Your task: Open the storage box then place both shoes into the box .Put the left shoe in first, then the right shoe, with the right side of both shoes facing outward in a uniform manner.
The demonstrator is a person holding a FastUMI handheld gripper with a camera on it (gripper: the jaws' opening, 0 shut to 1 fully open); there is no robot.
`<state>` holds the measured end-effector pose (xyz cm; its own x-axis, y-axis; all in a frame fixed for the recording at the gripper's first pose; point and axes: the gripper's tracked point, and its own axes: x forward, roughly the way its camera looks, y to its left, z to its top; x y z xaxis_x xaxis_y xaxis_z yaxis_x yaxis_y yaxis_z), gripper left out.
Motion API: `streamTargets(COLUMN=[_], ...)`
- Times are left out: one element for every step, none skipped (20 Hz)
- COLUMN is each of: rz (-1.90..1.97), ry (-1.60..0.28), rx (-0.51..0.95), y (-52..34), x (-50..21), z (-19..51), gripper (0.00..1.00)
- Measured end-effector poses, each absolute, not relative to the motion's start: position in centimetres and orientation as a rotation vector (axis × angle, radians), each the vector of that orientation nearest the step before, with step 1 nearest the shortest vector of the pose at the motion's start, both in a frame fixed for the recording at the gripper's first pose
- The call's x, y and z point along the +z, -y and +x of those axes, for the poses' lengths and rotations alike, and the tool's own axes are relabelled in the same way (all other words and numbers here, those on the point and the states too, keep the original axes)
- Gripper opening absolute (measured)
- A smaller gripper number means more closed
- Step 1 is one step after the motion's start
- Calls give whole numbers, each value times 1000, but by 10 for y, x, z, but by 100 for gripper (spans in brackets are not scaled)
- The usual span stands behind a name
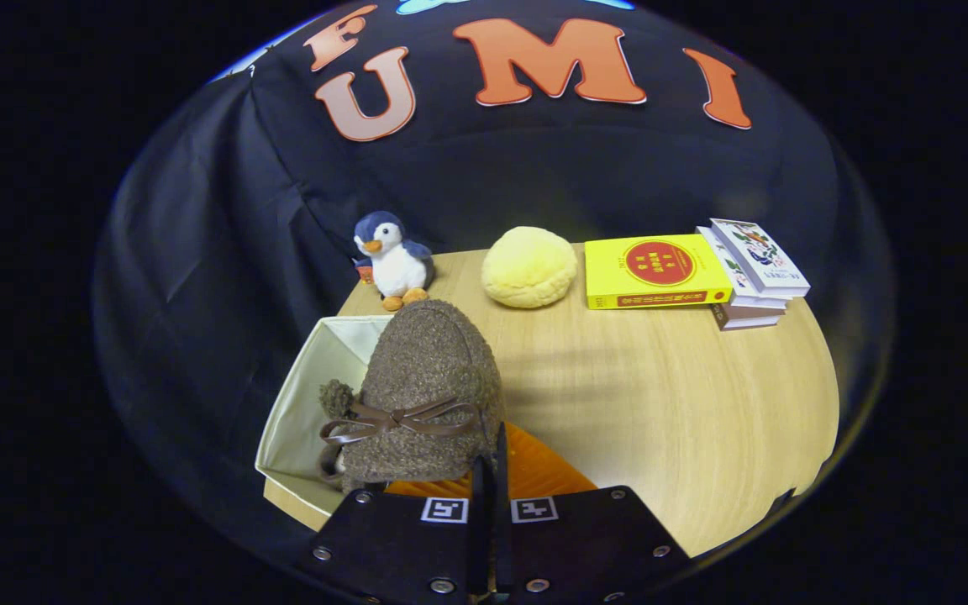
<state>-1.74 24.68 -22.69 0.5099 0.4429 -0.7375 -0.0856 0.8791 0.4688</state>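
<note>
Brown fuzzy shoe [425, 391] with leather bow, pinched in narrow claw [491, 470], over open white storage box [299, 403].

The fuzzy brown shoe [429, 395] blocks most of the storage box [303, 412], so there's no seeing what's inside, and the box's near corner runs under the gripper [491, 470] body. The fingers are nearly closed with the shoe's edge right at them, but whether both actually pinch it is hidden. The lower books in the stack [744, 290] sit half-covered, and their cover print is too small to read.
</note>
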Motion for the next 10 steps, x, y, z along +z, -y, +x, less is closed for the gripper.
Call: streamTargets(rz=[406, 407, 407, 411, 420, 427, 423, 408, 392, 377], ry=[-988, -987, -992, -1004, -1015, -1021, -1022, -1025, -1028, -1034], rx=[334, 337, 336, 335, 331, 335, 336, 329, 319, 311], y=[-258, -270, -279, -288, -298, -308, -317, -321, -324, -327], x=[-222, -217, -215, -214, -214, -214, -215, -220, -224, -229], z=[-15, -12, -10, -9, -7, -4, -1, 0, 1, 1], gripper=[4, 4, 4, 4, 4, 4, 4, 4, 4, 4])
